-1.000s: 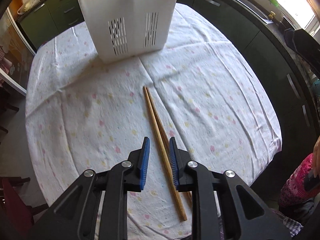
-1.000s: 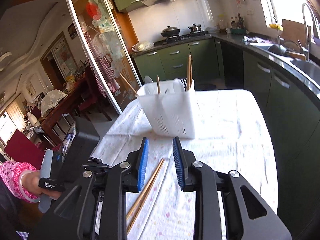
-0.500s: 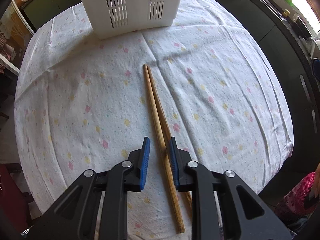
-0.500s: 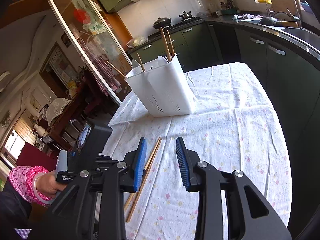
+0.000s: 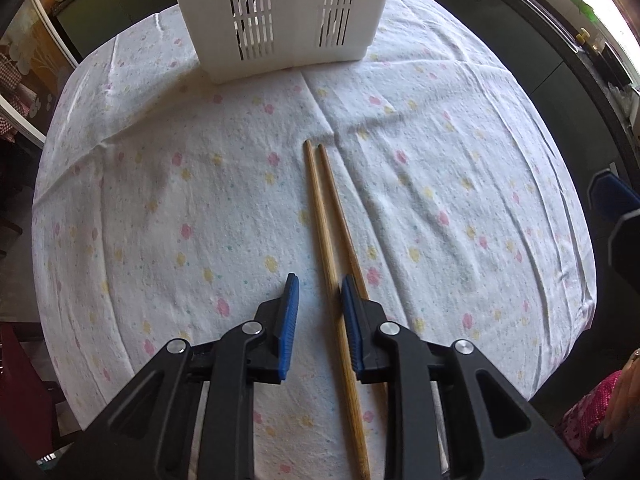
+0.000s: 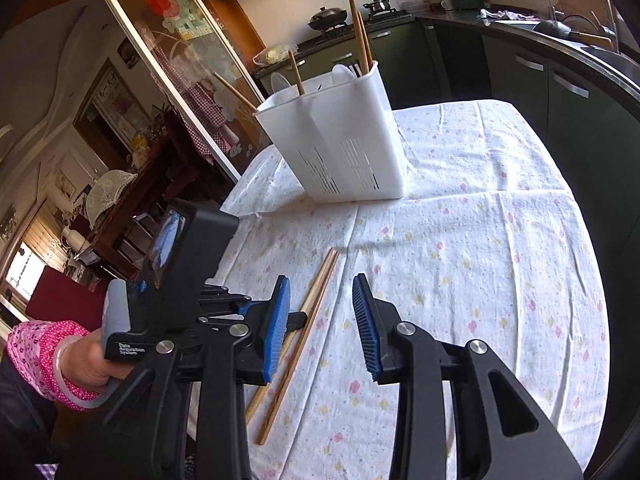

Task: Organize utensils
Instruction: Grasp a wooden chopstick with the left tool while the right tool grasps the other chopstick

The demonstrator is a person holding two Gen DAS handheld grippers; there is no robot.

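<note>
Two wooden chopsticks [image 5: 326,220] lie side by side on the flowered tablecloth [image 5: 160,184]; they also show in the right wrist view [image 6: 316,300]. My left gripper [image 5: 316,296] is open, low over them, with one chopstick between its blue pads. A white slotted utensil holder [image 5: 280,16] stands at the table's far end; in the right wrist view [image 6: 340,140] it holds chopsticks and white spoons. My right gripper [image 6: 318,308] is open and empty, above the table to the right of the chopsticks.
Dark green kitchen cabinets [image 6: 520,68] run along the table's right side and behind it. A glass sliding door [image 6: 172,60] stands at the left. The table's edges drop off close to the cloth's border [image 5: 580,240].
My left gripper has dropped lower and moved forward along the chopsticks, toward the holder. My right gripper has tilted down and its jaws have opened wider.
</note>
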